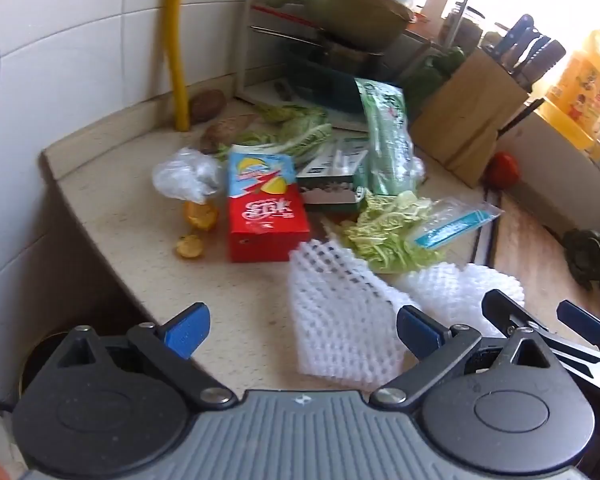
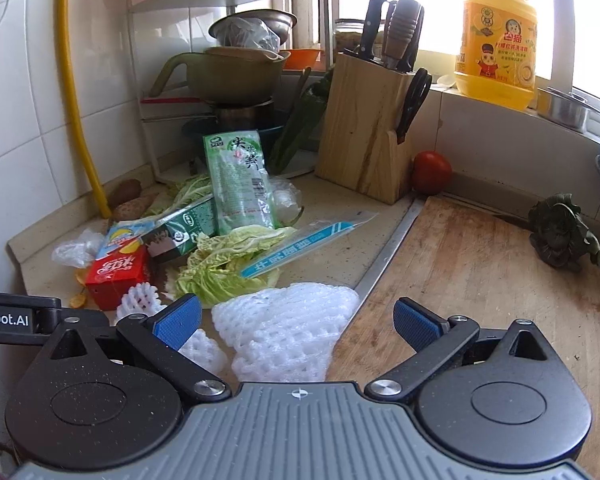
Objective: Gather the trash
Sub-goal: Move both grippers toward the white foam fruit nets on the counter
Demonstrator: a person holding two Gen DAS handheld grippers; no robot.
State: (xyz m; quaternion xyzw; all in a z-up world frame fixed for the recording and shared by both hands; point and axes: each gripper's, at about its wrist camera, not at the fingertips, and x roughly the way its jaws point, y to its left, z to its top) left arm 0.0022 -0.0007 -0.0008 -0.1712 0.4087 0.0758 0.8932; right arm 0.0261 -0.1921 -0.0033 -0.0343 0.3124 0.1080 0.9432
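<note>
Both grippers hover over the counter with jaws spread wide and nothing held. Left gripper frames a white foam net; "Robot.AI" is printed on its side in the right view. Right gripper sits above a second foam net by the cutting board. Beyond lie cabbage leaves, a red carton with partly legible white lettering, a green packet with Chinese characters, and a yellow detergent jug.

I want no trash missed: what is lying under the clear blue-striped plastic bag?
The near end of the blue-striped plastic bag rests on torn cabbage leaves; its far end lies on the bare countertop. Whatever sits beneath the cabbage is covered.
</note>
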